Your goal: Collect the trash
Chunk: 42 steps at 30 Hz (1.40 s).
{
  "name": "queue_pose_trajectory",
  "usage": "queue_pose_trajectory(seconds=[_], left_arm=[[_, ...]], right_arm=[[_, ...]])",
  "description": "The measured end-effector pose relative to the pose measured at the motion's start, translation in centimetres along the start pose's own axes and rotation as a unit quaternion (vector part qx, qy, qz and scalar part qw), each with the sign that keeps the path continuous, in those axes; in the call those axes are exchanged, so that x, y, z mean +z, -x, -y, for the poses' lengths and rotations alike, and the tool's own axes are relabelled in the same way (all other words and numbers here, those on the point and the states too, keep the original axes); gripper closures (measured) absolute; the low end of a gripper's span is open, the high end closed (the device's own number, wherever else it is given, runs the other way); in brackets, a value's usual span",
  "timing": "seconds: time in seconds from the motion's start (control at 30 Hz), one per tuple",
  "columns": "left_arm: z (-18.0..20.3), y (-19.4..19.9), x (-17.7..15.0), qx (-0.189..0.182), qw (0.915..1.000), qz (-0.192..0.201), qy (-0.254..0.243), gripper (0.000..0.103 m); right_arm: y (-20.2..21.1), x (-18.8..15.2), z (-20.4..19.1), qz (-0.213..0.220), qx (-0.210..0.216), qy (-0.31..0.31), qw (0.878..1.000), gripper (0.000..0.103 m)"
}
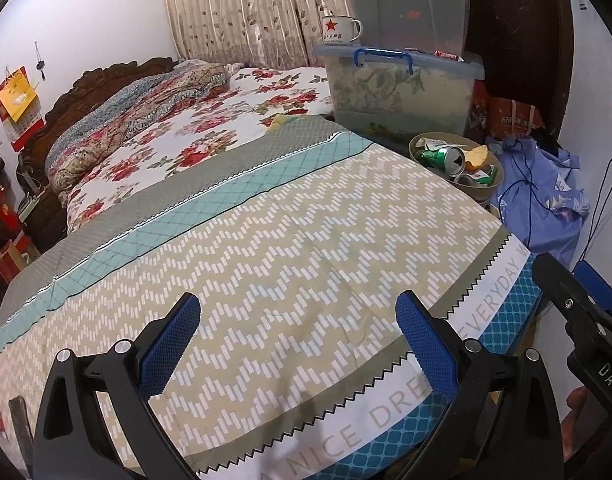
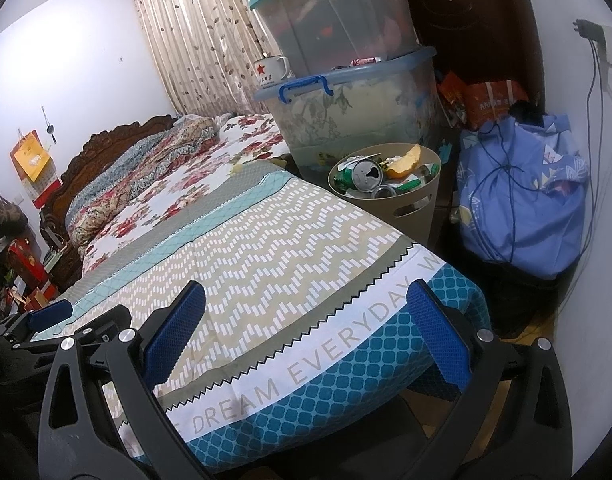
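Both hand-held grippers — left [image 1: 298,344], right [image 2: 306,328] — hover spread and empty over the patterned quilt-covered bed [image 1: 266,240]; at 1 o'clock, a round beige plastic wastebasket [image 2: 409,216] brims with crushed cans.

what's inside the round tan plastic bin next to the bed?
The tan plastic bin is nearly full: a green drink can lying with its silver top showing, a second can top, an orange-yellow peel and crumpled wrappers. Anything beneath that top layer is hidden.

I see matt printed cloth on the quilt [image 2: 290,248] and a smooth matt plastic bin [image 2: 415,208]. The can [image 2: 367,176] inside it is shiny metal. My finger pads [image 2: 174,328] look like rough textured rubber.
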<state>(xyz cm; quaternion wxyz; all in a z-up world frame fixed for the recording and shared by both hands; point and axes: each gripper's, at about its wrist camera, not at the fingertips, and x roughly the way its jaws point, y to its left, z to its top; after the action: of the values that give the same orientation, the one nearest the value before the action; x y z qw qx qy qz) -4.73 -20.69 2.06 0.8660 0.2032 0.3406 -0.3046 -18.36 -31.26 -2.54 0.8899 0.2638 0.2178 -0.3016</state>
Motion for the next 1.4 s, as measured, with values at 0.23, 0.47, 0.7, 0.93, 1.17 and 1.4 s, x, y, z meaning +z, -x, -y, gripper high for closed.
queue_pose_trajectory(seconds=[0.23, 0.47, 0.7, 0.93, 1.17, 1.4], left_arm=[[0.08, -0.10, 0.01, 0.010, 0.9999, -0.002, -0.002, 0.009], [-0.20, -0.07, -0.02, 0.016, 0.9998, -0.002, 0.008, 0.009], [-0.41, -0.18, -0.05, 0.016, 0.9997, -0.005, 0.017, 0.009], [-0.41, -0.20, -0.10, 0.017, 0.9997, -0.006, 0.017, 0.009], [-0.23, -0.42, -0.39, 0.019, 0.9997, -0.008, 0.011, 0.009], [-0.05, -0.48, -0.54, 0.021, 0.9997, -0.007, 0.007, 0.009]], right_arm=[[-0.11, -0.12, 0.02, -0.001, 0.000, 0.001, 1.000, 0.003], [-0.19, -0.13, 0.23, -0.001, -0.002, 0.004, 1.000, 0.003], [-0.18, -0.15, 0.18, -0.001, -0.002, 0.003, 1.000, 0.003], [-0.15, -0.16, 0.17, -0.002, -0.002, 0.004, 1.000, 0.003], [-0.18, -0.15, 0.17, -0.002, -0.002, 0.003, 1.000, 0.003], [-0.22, -0.18, 0.22, -0.002, -0.002, 0.003, 1.000, 0.003]])
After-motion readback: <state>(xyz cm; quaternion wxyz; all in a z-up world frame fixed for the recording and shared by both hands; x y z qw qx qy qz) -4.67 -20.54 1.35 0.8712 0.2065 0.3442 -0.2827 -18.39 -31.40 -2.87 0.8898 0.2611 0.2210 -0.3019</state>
